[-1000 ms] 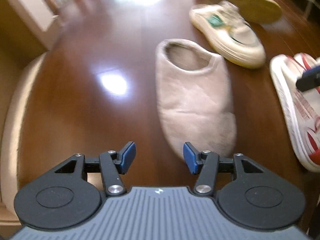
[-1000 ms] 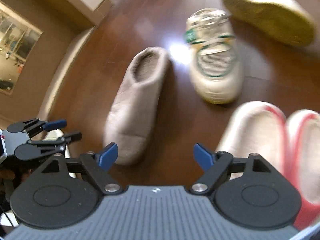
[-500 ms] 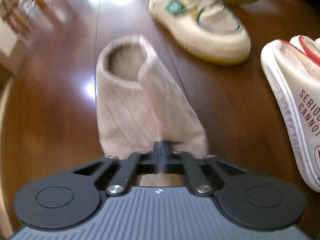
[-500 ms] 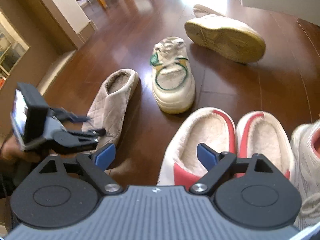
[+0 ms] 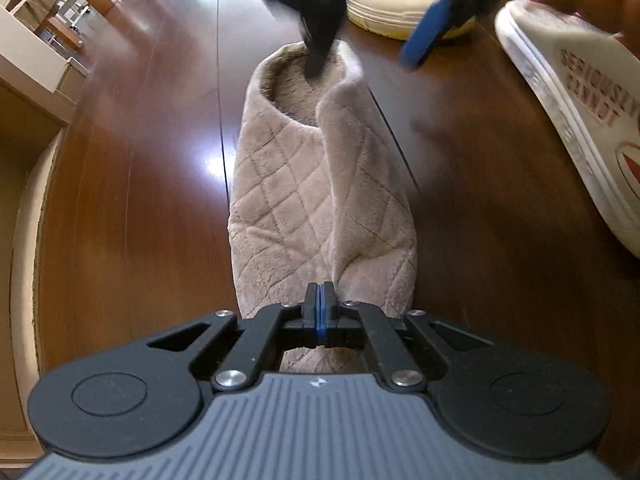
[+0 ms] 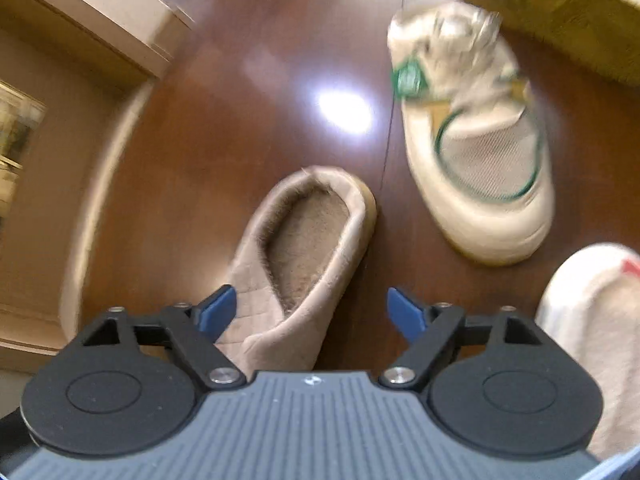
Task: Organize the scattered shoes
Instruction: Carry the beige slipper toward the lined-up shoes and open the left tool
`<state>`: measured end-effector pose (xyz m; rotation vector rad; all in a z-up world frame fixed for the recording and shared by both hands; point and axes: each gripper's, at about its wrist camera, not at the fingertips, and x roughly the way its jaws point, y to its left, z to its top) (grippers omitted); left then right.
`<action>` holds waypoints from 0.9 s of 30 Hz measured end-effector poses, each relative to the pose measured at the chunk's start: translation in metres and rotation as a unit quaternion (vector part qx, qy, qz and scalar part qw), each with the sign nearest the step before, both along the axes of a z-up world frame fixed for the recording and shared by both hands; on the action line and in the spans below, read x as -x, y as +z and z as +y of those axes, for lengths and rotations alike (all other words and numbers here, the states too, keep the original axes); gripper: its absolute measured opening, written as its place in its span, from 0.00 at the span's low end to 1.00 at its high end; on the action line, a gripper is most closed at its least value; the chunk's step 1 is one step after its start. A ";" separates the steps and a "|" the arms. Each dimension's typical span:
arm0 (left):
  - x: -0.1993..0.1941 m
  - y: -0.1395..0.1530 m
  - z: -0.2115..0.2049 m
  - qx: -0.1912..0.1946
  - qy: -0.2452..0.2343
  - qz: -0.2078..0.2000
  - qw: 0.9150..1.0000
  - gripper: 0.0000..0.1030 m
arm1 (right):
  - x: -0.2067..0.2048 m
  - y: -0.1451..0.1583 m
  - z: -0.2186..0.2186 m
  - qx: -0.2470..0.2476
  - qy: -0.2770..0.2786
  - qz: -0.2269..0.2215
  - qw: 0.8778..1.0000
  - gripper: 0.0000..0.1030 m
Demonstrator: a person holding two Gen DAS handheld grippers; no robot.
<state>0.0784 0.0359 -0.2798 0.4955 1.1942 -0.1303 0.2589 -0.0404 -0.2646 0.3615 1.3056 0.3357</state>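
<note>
Shoes are all over this dark wood floor, and the one I'm dealing with is the beige quilted slipper, so everything else gets placed off that. From my left wrist: my left gripper is clamped right down at the slipper's toe end, blue pads pressed together with a ridge of fabric bunched up just past them, so I'd say it's pinching the plush there, though the pinch itself is mostly hidden behind the fingers. Beyond the slipper's heel opening my right gripper is a blurry dark shape, one finger poking down into the opening and the other hanging outside it. A white and green sneaker sits past the heel, and a white and red slipper lies tipped up off to the slipper's right. From my right wrist: the beige slipper runs up between my fingers, my right gripper is mid-squeeze with its jaws closing, and the pads don't look like they're touching fabric yet. The sneaker is up and right of the slipper, with a yellowish sole past that. So I reckon this is the grab step. Next I need to finish the pinch on the heel rim, then lift evenly with both ends.
</note>
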 end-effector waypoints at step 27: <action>0.018 0.071 0.006 0.022 0.022 0.016 0.999 0.36 | 0.110 0.085 -0.113 -0.021 -0.149 -0.164 0.975 0.69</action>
